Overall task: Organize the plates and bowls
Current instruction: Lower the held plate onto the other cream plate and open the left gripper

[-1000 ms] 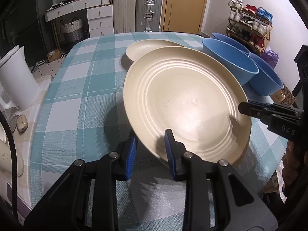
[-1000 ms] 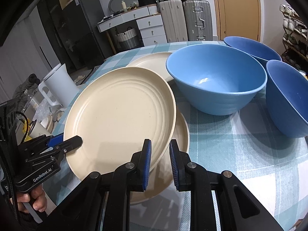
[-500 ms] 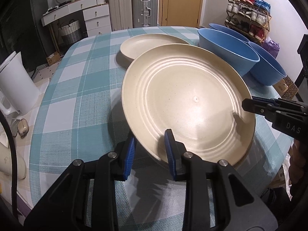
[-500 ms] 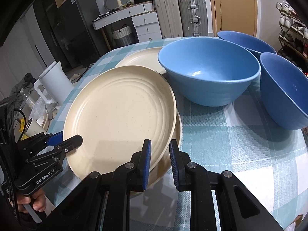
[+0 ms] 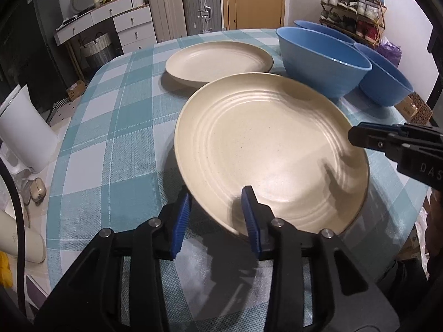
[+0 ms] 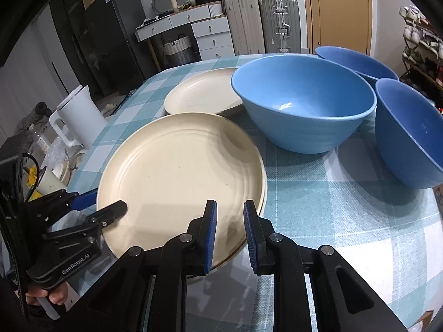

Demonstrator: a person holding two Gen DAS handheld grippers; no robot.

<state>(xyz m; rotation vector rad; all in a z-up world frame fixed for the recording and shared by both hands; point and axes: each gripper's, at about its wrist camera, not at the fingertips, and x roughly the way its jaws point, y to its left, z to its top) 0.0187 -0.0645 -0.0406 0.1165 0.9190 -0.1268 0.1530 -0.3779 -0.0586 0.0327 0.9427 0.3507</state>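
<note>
A large cream plate point(image 5: 265, 149) lies stacked on another cream plate whose rim point(image 6: 243, 244) peeks out below. My left gripper point(image 5: 217, 218) stands with its jaws around the top plate's near rim, which sits loose in the wide gap. My right gripper point(image 6: 230, 229) has its jaws parted around the opposite rim. A second cream plate point(image 5: 218, 61) lies farther back. Three blue bowls stand at the right: a big one point(image 6: 301, 110), one behind point(image 6: 357, 61) and one at the right edge point(image 6: 409, 135).
The round table has a teal checked cloth point(image 5: 110, 138). A white kettle point(image 5: 22, 132) stands off the table's left edge. Suitcases point(image 5: 182, 5), drawers and a shoe rack point(image 5: 351, 2) stand beyond the table.
The top plate has come down from a tilted, lifted pose onto the lower plate. Both grippers' jaws have widened around its rim. The far plate now lies apart from it.
</note>
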